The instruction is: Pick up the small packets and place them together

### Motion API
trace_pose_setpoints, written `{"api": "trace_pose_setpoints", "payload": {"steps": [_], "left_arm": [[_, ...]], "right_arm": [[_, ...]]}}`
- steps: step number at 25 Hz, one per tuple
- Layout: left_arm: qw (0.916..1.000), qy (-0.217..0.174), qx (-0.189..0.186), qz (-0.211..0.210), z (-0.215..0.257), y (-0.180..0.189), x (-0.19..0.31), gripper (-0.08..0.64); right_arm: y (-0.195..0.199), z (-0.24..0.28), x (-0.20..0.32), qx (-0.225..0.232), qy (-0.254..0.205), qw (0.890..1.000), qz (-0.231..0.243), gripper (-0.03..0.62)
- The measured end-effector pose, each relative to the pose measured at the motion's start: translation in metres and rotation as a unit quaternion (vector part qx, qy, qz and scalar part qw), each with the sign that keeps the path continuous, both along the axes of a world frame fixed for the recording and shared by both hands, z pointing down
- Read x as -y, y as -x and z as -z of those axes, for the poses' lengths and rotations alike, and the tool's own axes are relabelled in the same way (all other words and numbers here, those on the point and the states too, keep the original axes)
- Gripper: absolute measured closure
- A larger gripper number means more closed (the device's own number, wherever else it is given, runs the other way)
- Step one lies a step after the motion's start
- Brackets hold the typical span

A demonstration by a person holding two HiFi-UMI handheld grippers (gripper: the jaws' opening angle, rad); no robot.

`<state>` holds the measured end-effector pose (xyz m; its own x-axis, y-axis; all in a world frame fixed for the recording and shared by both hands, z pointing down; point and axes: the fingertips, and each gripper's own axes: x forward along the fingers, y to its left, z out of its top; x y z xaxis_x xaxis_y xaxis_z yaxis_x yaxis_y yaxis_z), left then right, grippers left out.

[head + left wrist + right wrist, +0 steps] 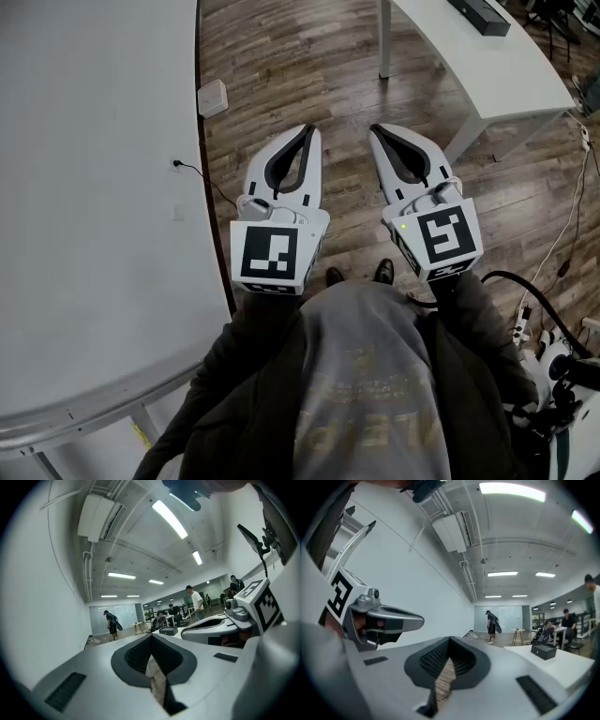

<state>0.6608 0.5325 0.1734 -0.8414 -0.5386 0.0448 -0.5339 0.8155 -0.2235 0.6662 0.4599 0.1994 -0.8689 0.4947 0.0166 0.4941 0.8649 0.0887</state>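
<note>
- Two hand-held grippers side by side, just ahead of the person's grey top (361, 375), both pointing level over the wooden floor (281, 56).
- On the left, the left hand-held gripper (307, 130): jaws narrow, tips meeting, nothing between them. Only floor shows through the hollow in the left gripper view.
- On the right, the right hand-held gripper (376, 129): jaws pressed together, holding nothing.
- White tabletop (94, 187) along the left side.
- White box (212, 97) on the floor near the tabletop's edge, thin cable (202, 175) beside it.
- Second white table (487, 70) farther off at upper right, with a dark bar (478, 14) on it.
- Small packets: cannot tell where they are, no view shows them.
</note>
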Motion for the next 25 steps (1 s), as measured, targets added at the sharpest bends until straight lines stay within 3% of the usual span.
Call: {"api": "trace_pose_setpoints", "payload": {"steps": [9,15,19,22,25], "left_arm": [[0.9999,-0.005,-0.003,0.015,-0.010,-0.013,0.002,0.563],[0.9980,0.009,-0.049,0.039,-0.042,0.003,0.040,0.563],[0.9963,0.000,-0.060,0.062,-0.050,0.012,0.021,0.563],[0.9950,-0.003,-0.070,0.072,-0.057,0.018,0.004,0.563],[0.9949,-0.009,-0.074,0.068,-0.062,0.038,-0.009,0.563]], "right_arm": [[-0.013,-0.005,0.001,0.001,0.012,1.000,0.020,0.589],[0.010,-0.035,0.032,-0.032,0.018,0.998,0.059,0.589],[0.013,-0.052,0.023,-0.051,0.015,0.996,0.078,0.589],[0.016,-0.066,0.018,-0.083,0.022,0.994,0.073,0.589],[0.034,-0.068,0.007,-0.086,0.023,0.994,0.068,0.588]]}}
